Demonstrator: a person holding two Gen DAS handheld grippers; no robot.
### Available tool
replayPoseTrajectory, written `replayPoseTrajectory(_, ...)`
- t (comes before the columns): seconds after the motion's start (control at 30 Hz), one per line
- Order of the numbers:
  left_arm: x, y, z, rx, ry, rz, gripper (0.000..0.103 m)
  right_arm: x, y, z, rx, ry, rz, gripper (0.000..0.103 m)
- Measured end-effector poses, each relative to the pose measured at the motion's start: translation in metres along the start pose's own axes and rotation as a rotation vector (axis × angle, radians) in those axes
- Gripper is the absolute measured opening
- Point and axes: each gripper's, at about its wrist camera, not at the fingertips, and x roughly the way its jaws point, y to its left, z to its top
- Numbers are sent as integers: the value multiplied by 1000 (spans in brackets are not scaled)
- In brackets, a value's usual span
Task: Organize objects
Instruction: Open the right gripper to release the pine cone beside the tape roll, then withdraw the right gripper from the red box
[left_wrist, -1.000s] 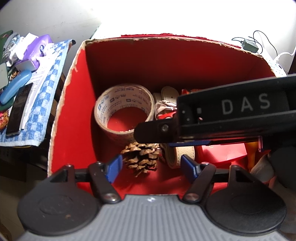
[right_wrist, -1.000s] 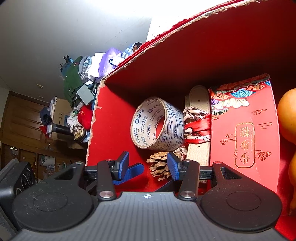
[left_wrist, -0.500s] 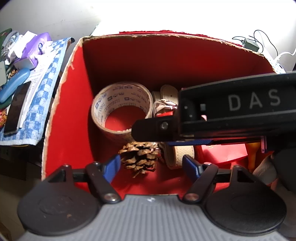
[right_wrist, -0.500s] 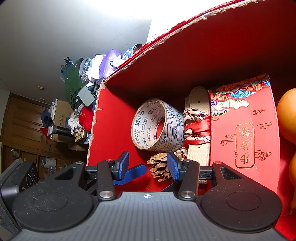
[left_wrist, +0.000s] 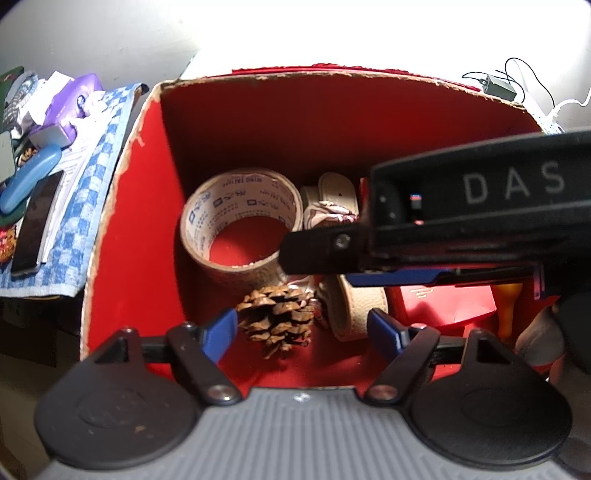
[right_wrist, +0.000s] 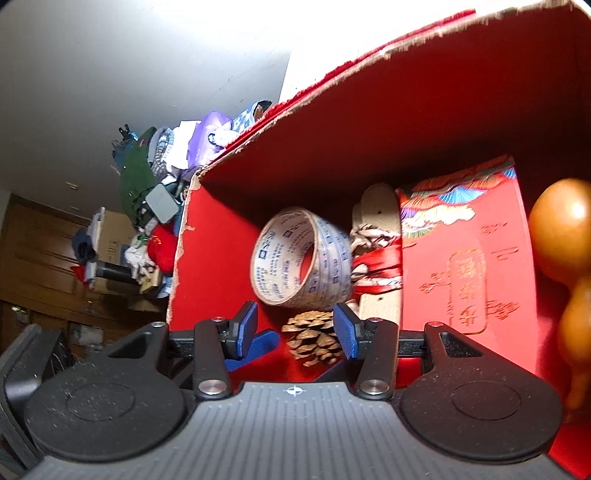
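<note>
A brown pine cone (left_wrist: 280, 317) (right_wrist: 314, 338) lies on the floor of the red box (left_wrist: 136, 229) (right_wrist: 214, 258), in front of a roll of printed tape (left_wrist: 240, 229) (right_wrist: 299, 258). My left gripper (left_wrist: 303, 332) points down into the box; its jaws are opening, the cone sits between the blue fingertips (left_wrist: 221, 332), and the pads do not press on it. My right gripper (right_wrist: 295, 330) stands open just above the cone with nothing held. Its black body (left_wrist: 480, 206) crosses the left wrist view.
Also in the box are a beige belt (left_wrist: 354, 306) (right_wrist: 376, 206), a red ribbon (right_wrist: 376, 266), a red gilt envelope (right_wrist: 469, 266) and an orange gourd (right_wrist: 561, 229). A blue checked cloth (left_wrist: 74, 206) with a phone lies left of the box. Cables (left_wrist: 498, 85) lie behind it.
The left gripper's blue fingers have spread wider apart around the pine cone. The cone stays on the box floor. The right gripper's opening looks the same.
</note>
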Motion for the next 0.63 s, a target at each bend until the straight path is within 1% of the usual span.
replayPoseTrajectory(0.1,-1,-1,0,2,-8,0,80,-8,-2,0,-17,-33,-33,50)
replayPoseTrajectory(0.23,-2,-3,0,8,-26,8,82,-23,-8,2,-9,-88,-66,50)
replayPoseTrajectory(0.43,-3,-11,-1,29,-58,26,90,-40,-6,1,-59,-156,-168,50)
replayPoseTrajectory(0.53,-2,-13,1,39,-48,28,91,-45,-4,-1,-97,-183,-216,50)
replayPoseTrajectory(0.63,-1,-15,4,42,-41,29,91,-48,-4,-3,-115,-200,-246,50)
